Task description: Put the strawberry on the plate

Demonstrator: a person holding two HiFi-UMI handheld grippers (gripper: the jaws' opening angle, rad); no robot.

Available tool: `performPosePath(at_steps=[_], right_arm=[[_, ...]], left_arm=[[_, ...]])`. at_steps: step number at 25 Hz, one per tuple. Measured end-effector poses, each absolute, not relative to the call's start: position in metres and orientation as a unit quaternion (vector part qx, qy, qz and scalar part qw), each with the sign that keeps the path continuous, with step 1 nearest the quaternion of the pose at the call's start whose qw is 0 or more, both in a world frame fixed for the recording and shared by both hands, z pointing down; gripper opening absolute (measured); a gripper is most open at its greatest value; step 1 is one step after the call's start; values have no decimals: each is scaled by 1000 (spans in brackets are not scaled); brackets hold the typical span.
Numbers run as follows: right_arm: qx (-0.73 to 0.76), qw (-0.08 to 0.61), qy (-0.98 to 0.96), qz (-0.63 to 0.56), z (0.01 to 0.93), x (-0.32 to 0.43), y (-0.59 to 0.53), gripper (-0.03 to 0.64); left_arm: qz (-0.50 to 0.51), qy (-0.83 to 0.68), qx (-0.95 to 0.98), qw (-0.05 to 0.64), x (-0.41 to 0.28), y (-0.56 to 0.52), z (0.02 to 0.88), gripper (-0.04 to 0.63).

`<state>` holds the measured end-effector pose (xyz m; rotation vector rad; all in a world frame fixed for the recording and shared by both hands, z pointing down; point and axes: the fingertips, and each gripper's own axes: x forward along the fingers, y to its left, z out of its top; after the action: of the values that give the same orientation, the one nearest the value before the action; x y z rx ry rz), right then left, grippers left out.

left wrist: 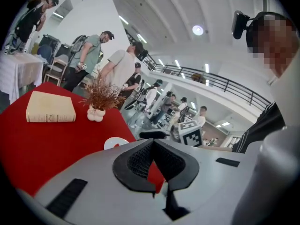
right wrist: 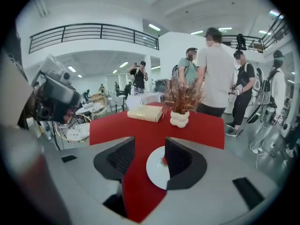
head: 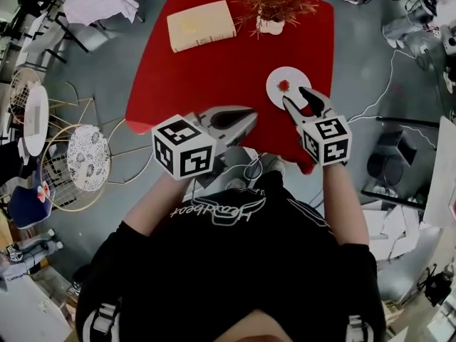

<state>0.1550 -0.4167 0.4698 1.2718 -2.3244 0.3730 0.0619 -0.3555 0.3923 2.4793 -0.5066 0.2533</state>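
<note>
The small red strawberry (head: pixel 284 85) lies on the round white plate (head: pixel 276 91) near the right front edge of the red table (head: pixel 214 77). My right gripper (head: pixel 293 95) hovers just in front of the plate with its jaws wide open, apart from the fruit. In the right gripper view, the strawberry (right wrist: pixel 164 161) sits on the plate (right wrist: pixel 156 170) beside the right finger, and nothing is between the pads of the right gripper (right wrist: pixel 150 139). My left gripper (head: pixel 251 114) is shut and empty over the table's front edge. From the left gripper (left wrist: pixel 152 142), the plate (left wrist: pixel 112 142) shows ahead.
A tan book (head: pixel 201 25) and a dried plant in a white pot (head: pixel 271 25) stand at the back of the table. Round white tables and wire chairs (head: pixel 87 157) stand on the floor to the left, and cables trail on the right. Several people (right wrist: pixel 215 69) stand beyond the table.
</note>
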Motion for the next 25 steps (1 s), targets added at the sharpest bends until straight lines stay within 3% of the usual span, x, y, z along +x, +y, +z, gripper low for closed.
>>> performPosePath(at_steps=[2,4,9,13,25], right_arm=[[491,200,-838,127,444,153,-396,164],[519,160,-830,126,418,151,-377,71],[526,68,-835,144,370,133,-324,20],[496,27,-854,156,345,114,-292,9],[470,20,-867,166,339,108,-191,8]], left_arm=[[92,-175,938,284,55,-346,384,6],[91,-160,944,272,49,-337,376,6],[81,-127,957,248,35,-316,354,6],[69,-108,963,237,34,-301,339,6],[65,-93,966,231,54,-213,329,6]])
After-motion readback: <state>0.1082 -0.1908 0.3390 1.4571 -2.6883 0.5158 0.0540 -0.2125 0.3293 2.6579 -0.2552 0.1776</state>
